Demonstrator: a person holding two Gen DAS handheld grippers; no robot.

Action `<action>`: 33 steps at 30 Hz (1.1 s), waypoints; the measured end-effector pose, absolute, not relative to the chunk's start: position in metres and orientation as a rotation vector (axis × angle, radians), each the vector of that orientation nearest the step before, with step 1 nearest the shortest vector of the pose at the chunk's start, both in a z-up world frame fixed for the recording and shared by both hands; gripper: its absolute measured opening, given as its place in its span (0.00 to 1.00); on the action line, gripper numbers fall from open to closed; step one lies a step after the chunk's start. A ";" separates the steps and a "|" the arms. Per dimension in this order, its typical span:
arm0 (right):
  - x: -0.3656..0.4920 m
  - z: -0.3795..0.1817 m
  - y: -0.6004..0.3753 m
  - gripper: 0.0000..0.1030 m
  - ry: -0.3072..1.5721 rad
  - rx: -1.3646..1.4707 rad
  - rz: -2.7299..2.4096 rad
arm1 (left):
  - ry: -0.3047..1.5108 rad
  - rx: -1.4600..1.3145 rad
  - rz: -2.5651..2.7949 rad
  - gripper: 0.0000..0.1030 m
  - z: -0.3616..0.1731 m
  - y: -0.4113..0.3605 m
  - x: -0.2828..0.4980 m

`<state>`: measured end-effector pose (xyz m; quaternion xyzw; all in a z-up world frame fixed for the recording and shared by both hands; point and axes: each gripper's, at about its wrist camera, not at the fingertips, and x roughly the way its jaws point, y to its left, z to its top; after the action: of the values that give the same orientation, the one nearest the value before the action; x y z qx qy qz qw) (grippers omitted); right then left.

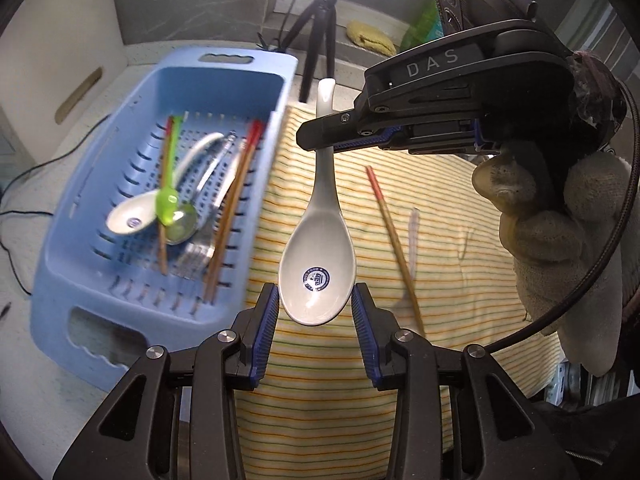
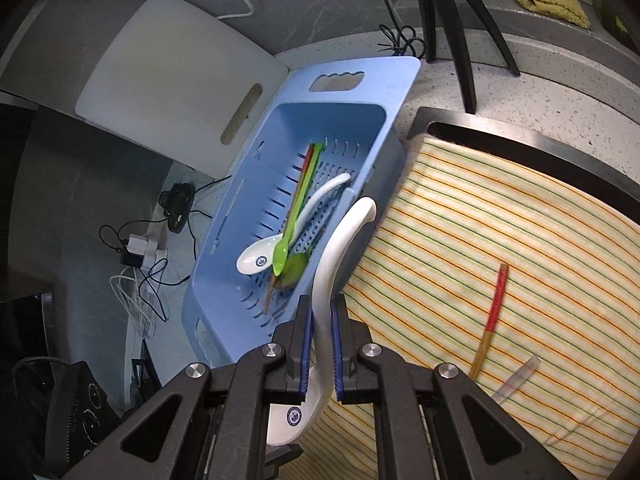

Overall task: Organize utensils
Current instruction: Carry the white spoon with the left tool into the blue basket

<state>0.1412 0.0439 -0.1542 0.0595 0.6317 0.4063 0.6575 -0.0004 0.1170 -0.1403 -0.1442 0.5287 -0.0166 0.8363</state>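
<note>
Right gripper (image 2: 321,354) jaws clenched on the handle of a white ceramic soup spoon (image 1: 318,260); left gripper (image 1: 315,334) jaws flank the spoon's bowl, and I cannot tell whether the pads press it. Spoon held above a striped cloth (image 1: 440,240), just right of the blue perforated basket (image 1: 224,80), whose right wall edge stands close to the spoon. Open cloth lies to the right. A gloved hand (image 1: 560,232) holds the right gripper from the right, angled downward. Cloth: one red-tipped chopstick (image 2: 491,320), one clear plastic stick (image 2: 516,378). Basket: one white spoon (image 1: 132,216), one green spoon (image 1: 170,188), one metal spoon (image 1: 188,220), several chopsticks.
</note>
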 end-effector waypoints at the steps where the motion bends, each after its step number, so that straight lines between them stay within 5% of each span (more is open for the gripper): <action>1: 0.142 -0.154 0.051 0.08 1.431 0.137 0.922 | 1.118 -0.302 -0.032 0.35 -0.141 0.122 0.001; 33: 0.172 -0.208 0.153 0.11 1.543 0.061 0.794 | 1.243 -0.266 -0.096 0.29 -0.185 0.188 0.043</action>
<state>0.1722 0.1527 -0.2082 0.0267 0.6782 0.3489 0.6462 0.0435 0.1879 -0.1850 -0.1241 0.5802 -0.0448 0.8037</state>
